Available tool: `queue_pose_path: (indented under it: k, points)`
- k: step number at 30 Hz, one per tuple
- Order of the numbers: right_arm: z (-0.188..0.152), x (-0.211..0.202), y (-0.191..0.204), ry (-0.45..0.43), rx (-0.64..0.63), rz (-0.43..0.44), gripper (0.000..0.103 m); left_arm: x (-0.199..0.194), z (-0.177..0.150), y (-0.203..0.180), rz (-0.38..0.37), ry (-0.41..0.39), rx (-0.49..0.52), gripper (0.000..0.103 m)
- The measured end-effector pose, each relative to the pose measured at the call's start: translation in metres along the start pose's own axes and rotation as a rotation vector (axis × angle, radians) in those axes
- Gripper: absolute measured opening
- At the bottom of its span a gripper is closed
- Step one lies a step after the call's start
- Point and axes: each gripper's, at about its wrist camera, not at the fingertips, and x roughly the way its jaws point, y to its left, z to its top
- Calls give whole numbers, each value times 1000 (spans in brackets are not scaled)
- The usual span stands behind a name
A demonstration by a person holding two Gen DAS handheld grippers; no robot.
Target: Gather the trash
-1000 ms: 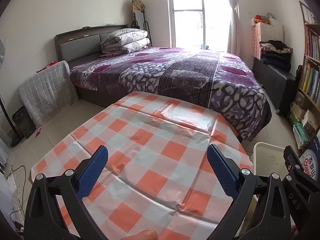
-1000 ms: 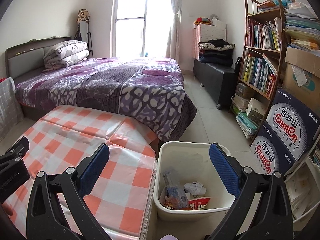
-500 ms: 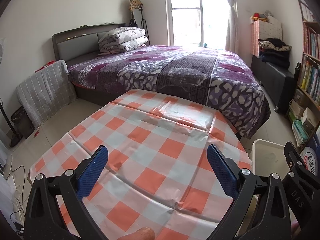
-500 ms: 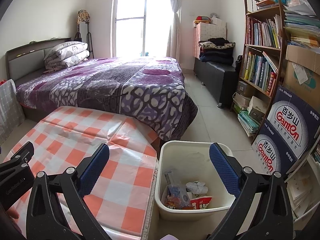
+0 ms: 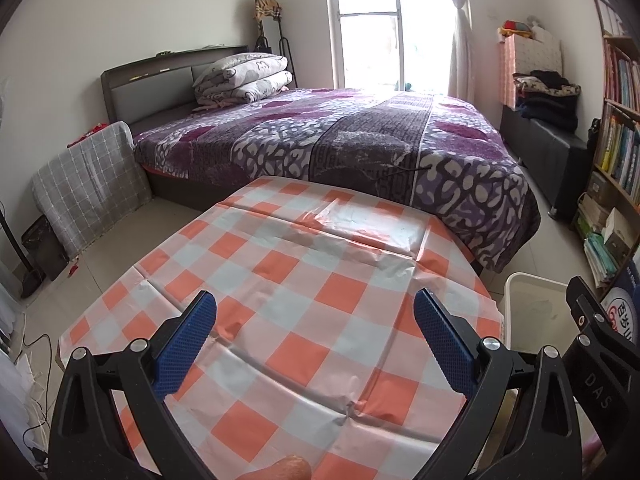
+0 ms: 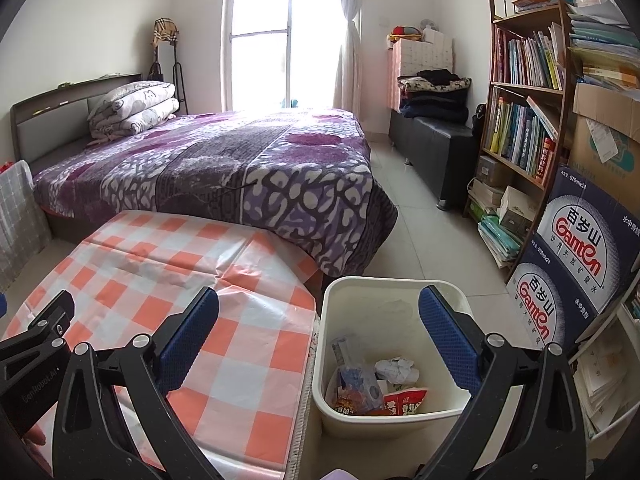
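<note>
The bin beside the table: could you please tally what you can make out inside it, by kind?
Inside the white bin, right wrist view:
Crumpled white paper: 1
Red snack packet: 1
Bluish plastic wrapper: 1
Pale carton or wrapper: 1
Total: 4 that can be told apart; more may lie underneath.

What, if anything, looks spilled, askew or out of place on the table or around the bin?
Nothing stands out. The checked tablecloth is creased but bare, with no litter showing on it. The trash, a crumpled paper and snack wrappers, lies inside the white bin, which stands upright beside the table. Both grippers are open and hold nothing.
</note>
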Motion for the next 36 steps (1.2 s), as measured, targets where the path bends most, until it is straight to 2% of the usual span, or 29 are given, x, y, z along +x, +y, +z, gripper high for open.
queue_pose_path:
  k: [36]
  points:
    - [2,0,-1,4,2,-1,96,1,-2,-1,-2,4,5,96]
